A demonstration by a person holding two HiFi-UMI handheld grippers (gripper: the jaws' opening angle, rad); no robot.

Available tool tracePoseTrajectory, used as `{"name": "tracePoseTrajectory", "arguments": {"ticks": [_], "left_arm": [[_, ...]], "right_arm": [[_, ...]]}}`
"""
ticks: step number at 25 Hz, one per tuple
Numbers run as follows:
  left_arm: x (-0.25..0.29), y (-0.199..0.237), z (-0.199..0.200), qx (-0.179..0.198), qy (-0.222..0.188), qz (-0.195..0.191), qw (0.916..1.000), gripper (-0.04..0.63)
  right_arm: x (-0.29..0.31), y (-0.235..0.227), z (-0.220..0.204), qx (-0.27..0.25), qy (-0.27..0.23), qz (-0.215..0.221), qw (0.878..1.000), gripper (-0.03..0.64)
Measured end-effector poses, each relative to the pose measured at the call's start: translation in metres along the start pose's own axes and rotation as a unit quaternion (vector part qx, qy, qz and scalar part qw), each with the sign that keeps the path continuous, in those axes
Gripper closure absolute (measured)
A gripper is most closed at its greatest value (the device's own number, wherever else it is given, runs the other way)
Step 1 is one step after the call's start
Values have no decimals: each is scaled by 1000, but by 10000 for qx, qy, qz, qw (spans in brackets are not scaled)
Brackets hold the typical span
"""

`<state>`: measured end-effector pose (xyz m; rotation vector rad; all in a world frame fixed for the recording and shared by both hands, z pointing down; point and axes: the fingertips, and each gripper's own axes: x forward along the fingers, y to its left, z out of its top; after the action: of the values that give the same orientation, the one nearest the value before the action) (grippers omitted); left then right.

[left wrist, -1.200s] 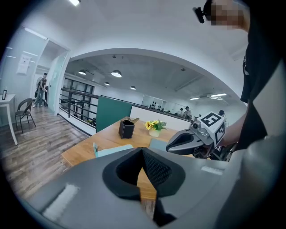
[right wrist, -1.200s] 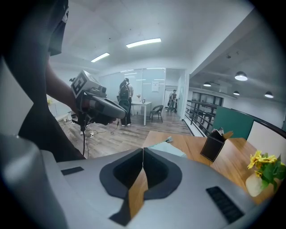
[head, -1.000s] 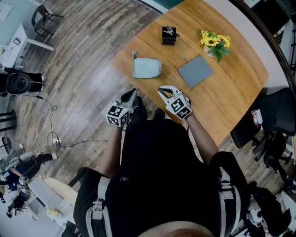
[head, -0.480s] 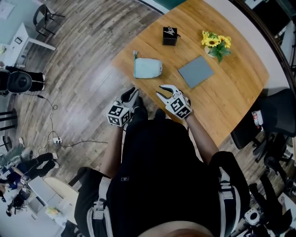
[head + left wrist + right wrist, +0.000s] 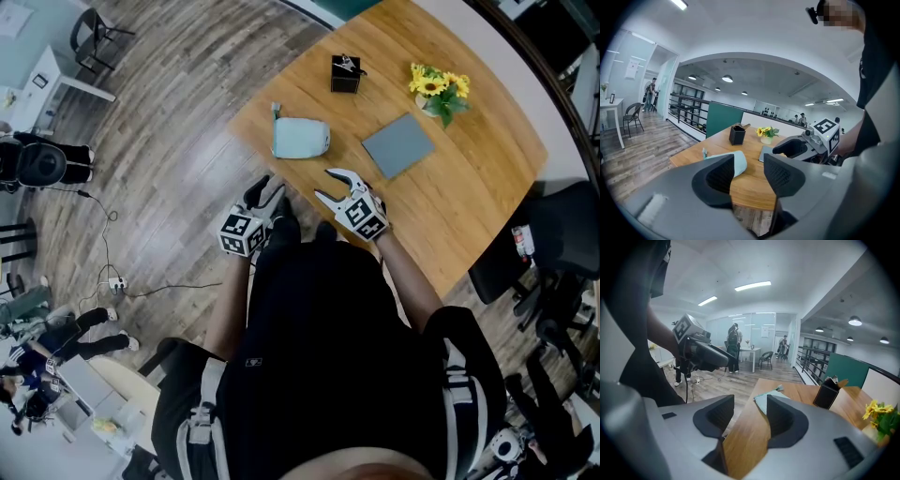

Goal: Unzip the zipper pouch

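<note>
Pale blue-green soft fabric zipper pouch (image 5: 300,139) lies flat near the left corner of the light wooden worktop (image 5: 469,187), ahead of both hand-held grippers and apart from them. It sits in the same spot as a second ago.

Change since then: the jaws of the left hand-held gripper (image 5: 265,187) and the right hand-held gripper (image 5: 323,184) were pressed together and have just been opening. Both now stand spread wide, with nothing between them. Neither touches the pouch.

Also on the worktop:
- a black square pen holder box (image 5: 344,73), beyond the pouch
- a small vase of yellow sunflowers (image 5: 437,89), further right
- a flat grey rectangular pad (image 5: 397,144), just right of the pouch

Grey-brown wood plank floor (image 5: 169,141) lies around it, with a loose cable (image 5: 108,281) at the left and a black office chair (image 5: 553,234) at the right. The gripper views show an open office with people standing far back.

The pouch looks plump and rounded, with a small tab (image 5: 274,110) sticking out at its far left end. Can't tell if the zip is open.
</note>
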<state>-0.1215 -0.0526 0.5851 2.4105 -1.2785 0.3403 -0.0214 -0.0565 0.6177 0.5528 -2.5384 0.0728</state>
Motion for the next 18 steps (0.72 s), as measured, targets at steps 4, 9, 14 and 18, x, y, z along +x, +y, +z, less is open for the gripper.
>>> {"name": "tracePoseTrajectory", "arguments": {"ticks": [4,9,14,18], "left_arm": [[0,-1,-3,1,34,-10,10000,390],[4,-2,-1,27,32,-21,10000,388],[5,0,-1,20,51,-35,10000,390],[4,10,-6,-31,96,-40,9999,390]], "right_arm": [[-2,-1,0,-16,-8,-30,10000,390],[-3,-3,-2,35,-70,-57,10000,390],[-1,-3,-4,99,-2,-72,9999,391],[4,-4,-4,151,109,-100,9998,394]]}}
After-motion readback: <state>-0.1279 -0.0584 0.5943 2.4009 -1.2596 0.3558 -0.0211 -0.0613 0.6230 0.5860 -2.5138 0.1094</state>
